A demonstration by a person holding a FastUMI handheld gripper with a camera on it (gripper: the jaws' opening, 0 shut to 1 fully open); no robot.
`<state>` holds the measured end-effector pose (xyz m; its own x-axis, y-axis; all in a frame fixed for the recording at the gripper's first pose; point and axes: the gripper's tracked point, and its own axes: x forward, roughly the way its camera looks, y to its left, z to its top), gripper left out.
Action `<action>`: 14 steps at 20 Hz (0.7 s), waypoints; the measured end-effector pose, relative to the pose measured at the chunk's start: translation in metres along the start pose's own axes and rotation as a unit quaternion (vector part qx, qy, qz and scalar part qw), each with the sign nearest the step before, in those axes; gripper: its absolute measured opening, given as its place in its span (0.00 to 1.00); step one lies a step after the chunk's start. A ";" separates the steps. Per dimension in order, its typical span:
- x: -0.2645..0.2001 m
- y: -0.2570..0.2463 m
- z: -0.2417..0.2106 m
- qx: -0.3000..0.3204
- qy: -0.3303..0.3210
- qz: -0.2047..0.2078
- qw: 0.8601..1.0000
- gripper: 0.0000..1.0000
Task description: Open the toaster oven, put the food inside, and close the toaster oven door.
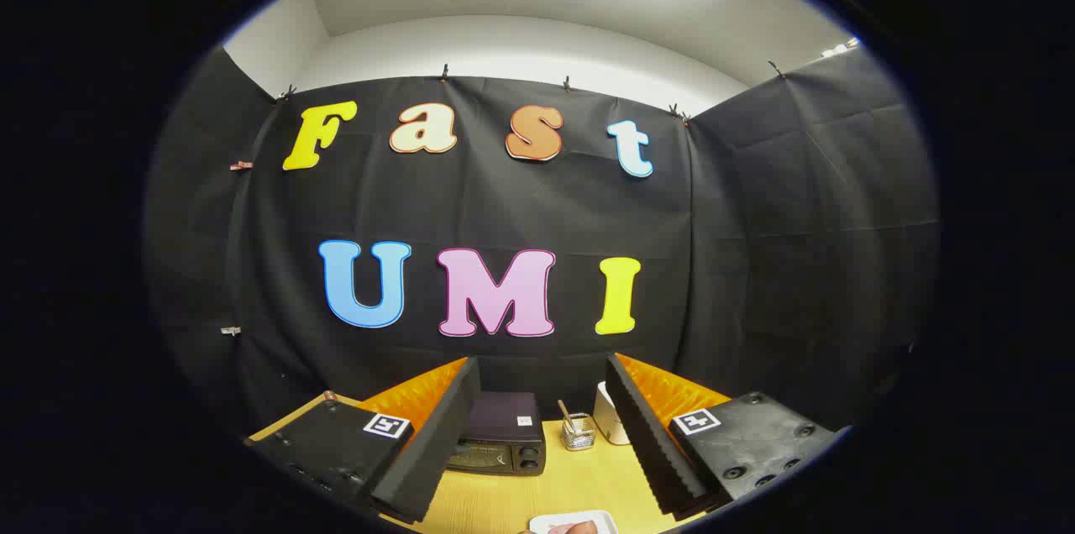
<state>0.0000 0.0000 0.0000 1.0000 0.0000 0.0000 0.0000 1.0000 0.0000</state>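
My gripper point(537, 442) is held high above the wooden table point(504, 500), open, with nothing between its two black fingers point(420, 450). Beyond the fingertips, near the left finger, a black toaster oven point(501, 437) stands against the booth wall with its door shut. Below the fingers, at the table's near edge, a white plate point(579, 521) holds a piece of pinkish food point(574, 528), only partly in view.
A small wire basket point(578, 431) with a stick in it and a white container point(609, 425) stand to the right of the oven, close to the right finger. The black cloth wall closes off the back and sides.
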 end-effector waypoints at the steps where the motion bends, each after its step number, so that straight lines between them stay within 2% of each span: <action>1: 0.000 -0.001 0.000 -0.001 0.000 -0.001 1.000 0.97; 14: -0.005 0.007 -0.004 -0.003 0.005 -0.008 1.000 0.97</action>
<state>-0.0050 0.0074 -0.0037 0.9998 -0.0162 -0.0094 0.0162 0.9998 -0.0068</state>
